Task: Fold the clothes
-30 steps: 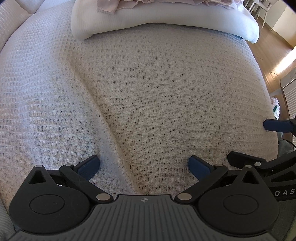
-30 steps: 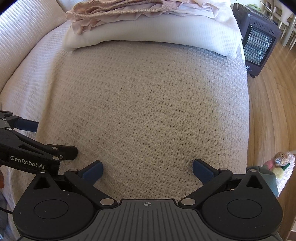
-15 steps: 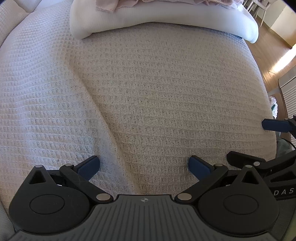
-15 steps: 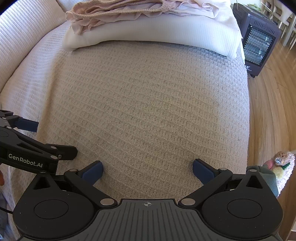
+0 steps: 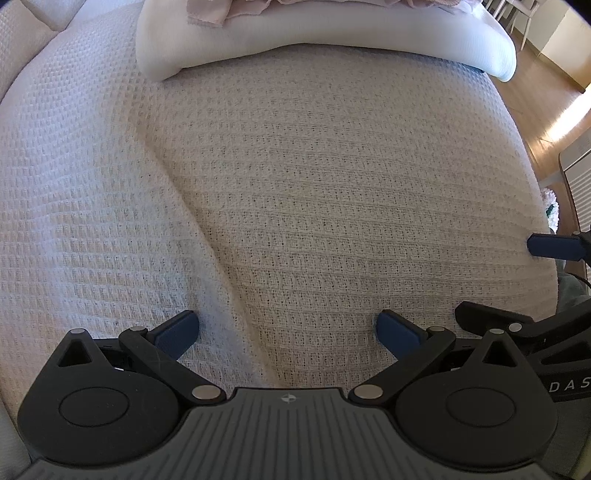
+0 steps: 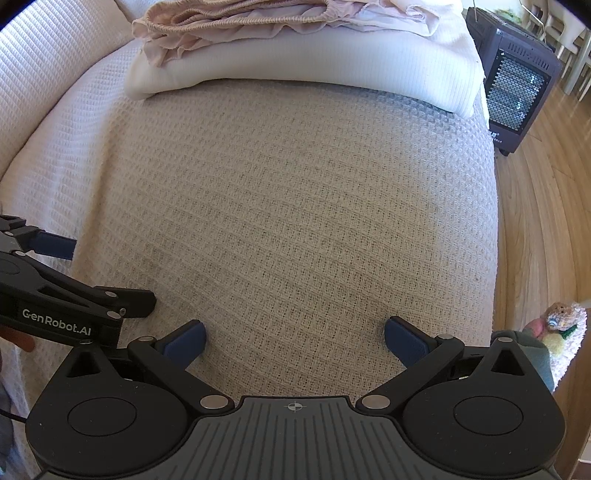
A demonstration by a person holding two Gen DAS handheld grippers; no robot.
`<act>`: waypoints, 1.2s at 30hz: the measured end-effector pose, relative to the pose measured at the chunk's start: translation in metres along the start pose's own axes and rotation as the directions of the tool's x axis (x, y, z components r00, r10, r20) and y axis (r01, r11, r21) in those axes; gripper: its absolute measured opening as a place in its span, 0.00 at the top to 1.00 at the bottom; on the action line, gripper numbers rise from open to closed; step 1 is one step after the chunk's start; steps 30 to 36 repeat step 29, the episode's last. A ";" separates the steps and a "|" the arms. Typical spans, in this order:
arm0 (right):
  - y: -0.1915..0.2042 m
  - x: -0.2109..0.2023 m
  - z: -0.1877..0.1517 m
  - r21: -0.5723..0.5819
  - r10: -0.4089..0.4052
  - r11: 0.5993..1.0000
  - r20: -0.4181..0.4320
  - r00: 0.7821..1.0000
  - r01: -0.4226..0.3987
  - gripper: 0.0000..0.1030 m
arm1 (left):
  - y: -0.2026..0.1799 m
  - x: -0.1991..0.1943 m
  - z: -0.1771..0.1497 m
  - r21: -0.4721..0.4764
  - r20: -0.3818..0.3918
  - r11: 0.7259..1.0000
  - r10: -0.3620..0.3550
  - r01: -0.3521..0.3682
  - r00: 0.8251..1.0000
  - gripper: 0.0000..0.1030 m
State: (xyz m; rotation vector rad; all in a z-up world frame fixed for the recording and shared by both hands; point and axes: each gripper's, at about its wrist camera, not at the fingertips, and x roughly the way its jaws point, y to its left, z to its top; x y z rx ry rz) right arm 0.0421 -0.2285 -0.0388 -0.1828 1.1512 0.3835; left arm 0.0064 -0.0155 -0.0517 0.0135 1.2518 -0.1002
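Left gripper, right gripper: both wide, empty, over waffle blanket; pink clothes on pillow; heater beside.

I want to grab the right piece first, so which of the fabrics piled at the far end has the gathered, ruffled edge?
The pink fabric, lying on top of the thick folded white blanket. Its edge is gathered; the white one beneath is smooth and plain.
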 end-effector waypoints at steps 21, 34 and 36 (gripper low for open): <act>0.001 0.000 -0.001 -0.005 -0.004 1.000 -0.001 1.000 0.004 0.00 | -0.020 -0.007 0.005 0.012 0.006 1.000 0.013 -0.013 1.000 0.00; 0.003 0.000 -0.001 -0.004 -0.005 1.000 0.000 1.000 0.005 0.00 | -0.025 -0.006 0.003 0.013 0.009 1.000 0.013 -0.013 1.000 0.00; 0.003 0.000 -0.001 -0.004 -0.005 1.000 0.000 1.000 0.005 0.00 | -0.025 -0.006 0.003 0.013 0.009 1.000 0.013 -0.013 1.000 0.00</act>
